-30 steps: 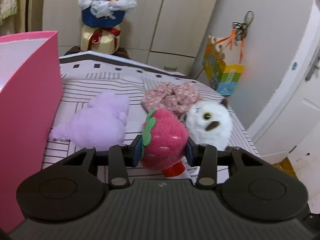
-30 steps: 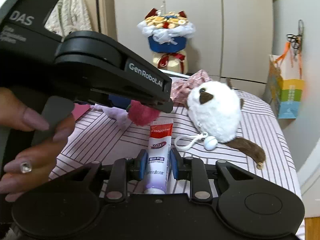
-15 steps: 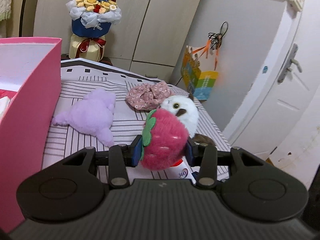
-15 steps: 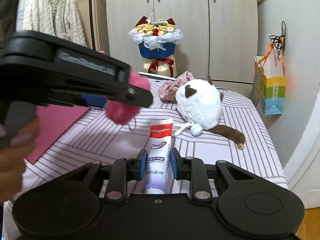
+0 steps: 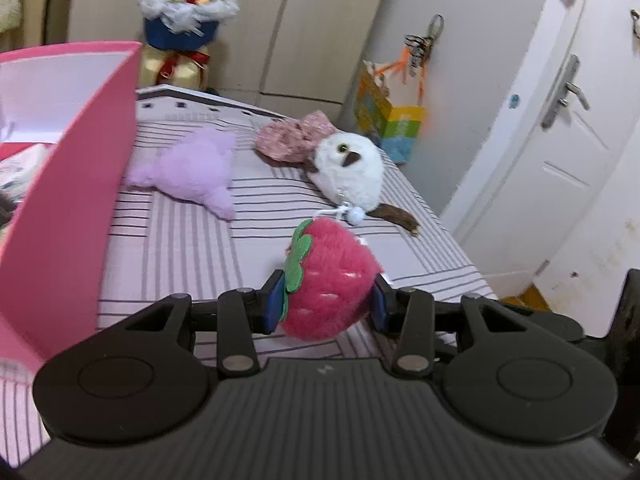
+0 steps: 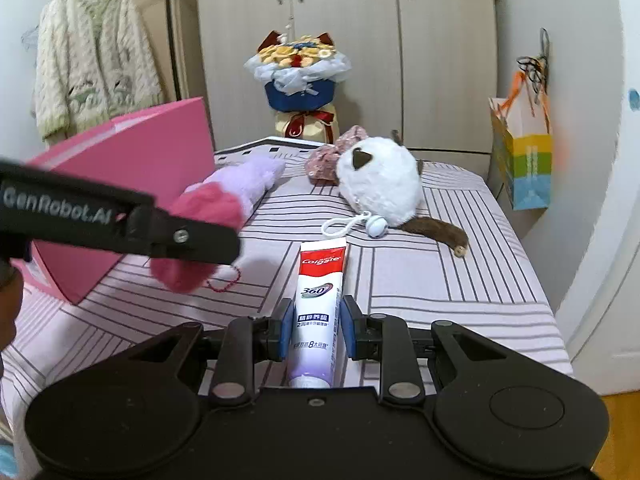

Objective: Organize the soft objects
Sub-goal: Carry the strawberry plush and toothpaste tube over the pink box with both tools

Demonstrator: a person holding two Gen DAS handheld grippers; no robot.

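Two blue pads of the left gripper (image 5: 326, 300) squeeze a pink strawberry plush (image 5: 328, 280) above the striped bed cover (image 5: 192, 240), just right of the pink box (image 5: 76, 184), with a lilac plush (image 5: 192, 168) and a white plush (image 5: 352, 172) lying further back. From the right wrist, the right gripper (image 6: 314, 326) is clamped on a toothpaste tube (image 6: 318, 304) pointing up the bed, while the strawberry plush (image 6: 200, 236) hangs near the box's (image 6: 140, 160) corner.

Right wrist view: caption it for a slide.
Right gripper clamps a toothpaste tube; left gripper carries a strawberry plush.
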